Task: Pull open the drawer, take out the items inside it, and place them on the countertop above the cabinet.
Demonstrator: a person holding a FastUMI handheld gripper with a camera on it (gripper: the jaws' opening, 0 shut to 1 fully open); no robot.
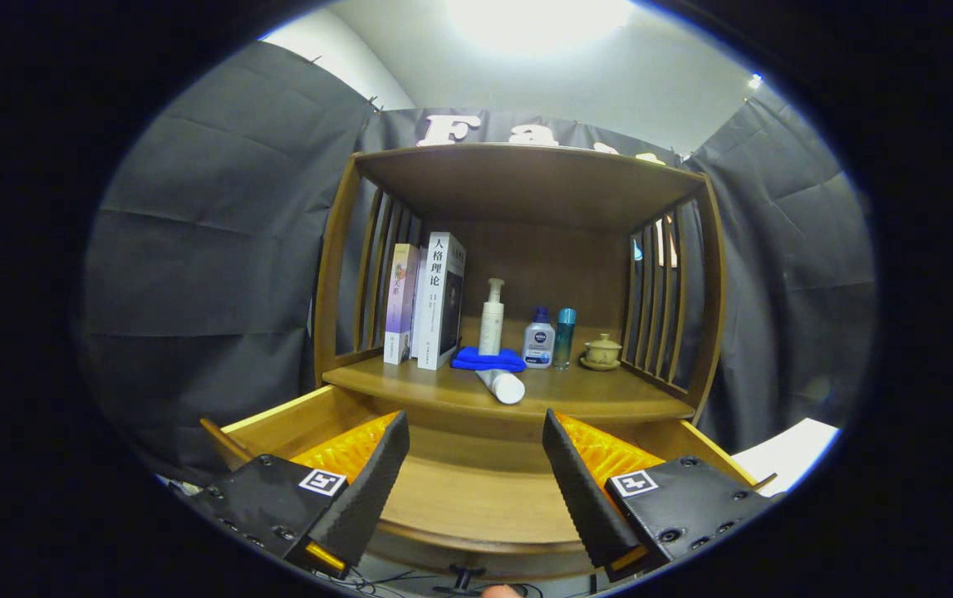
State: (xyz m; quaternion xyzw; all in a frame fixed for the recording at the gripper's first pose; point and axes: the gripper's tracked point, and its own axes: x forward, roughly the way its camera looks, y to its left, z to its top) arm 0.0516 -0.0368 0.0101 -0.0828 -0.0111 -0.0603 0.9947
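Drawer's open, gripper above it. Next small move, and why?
Probably back the gripper off, perhaps tilting down to check the drawer first. Its fingers are open and hold nothing, the drawer floor between them looks bare, and a blue cloth and a white tube lying on its side already rest on the countertop beyond.

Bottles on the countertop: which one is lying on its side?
The white tube-like bottle nearest the open hand-held gripper, lying in front of the blue cloth. The pump bottle, the blue-capped bottle and the teal bottle all stand upright.
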